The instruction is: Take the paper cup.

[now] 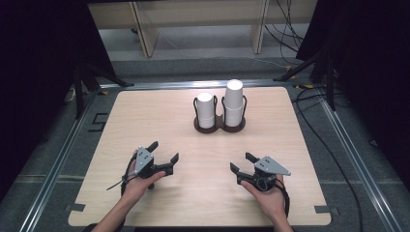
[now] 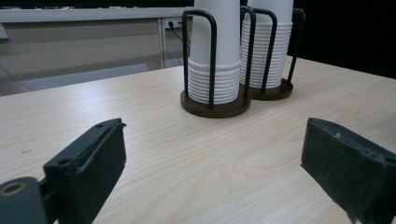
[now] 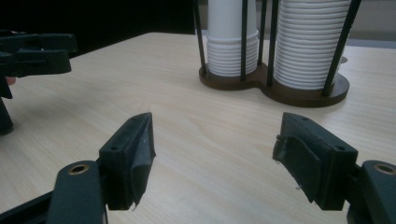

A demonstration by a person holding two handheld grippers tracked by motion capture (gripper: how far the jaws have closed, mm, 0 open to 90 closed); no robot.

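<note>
Two black handheld grippers, left gripper [image 1: 164, 155] and right gripper [image 1: 241, 162], each topped by a grey three-cornered plate with small screws. Thick black fingers [image 2: 88, 168], brass-ringed holes. Black trailing cables. Bare forearms.

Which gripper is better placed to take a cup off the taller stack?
Right, probably. The taller stack sits on the right side of the holder, nearer the open right gripper; the left gripper would reach past the shorter stack.

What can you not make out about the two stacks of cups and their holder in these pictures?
- Tops of both cup stacks: cut off by the upper edge in both gripper views.
- Number of cups: rims too small in the high view.
- Holder far side: hidden behind the stacks.
</note>
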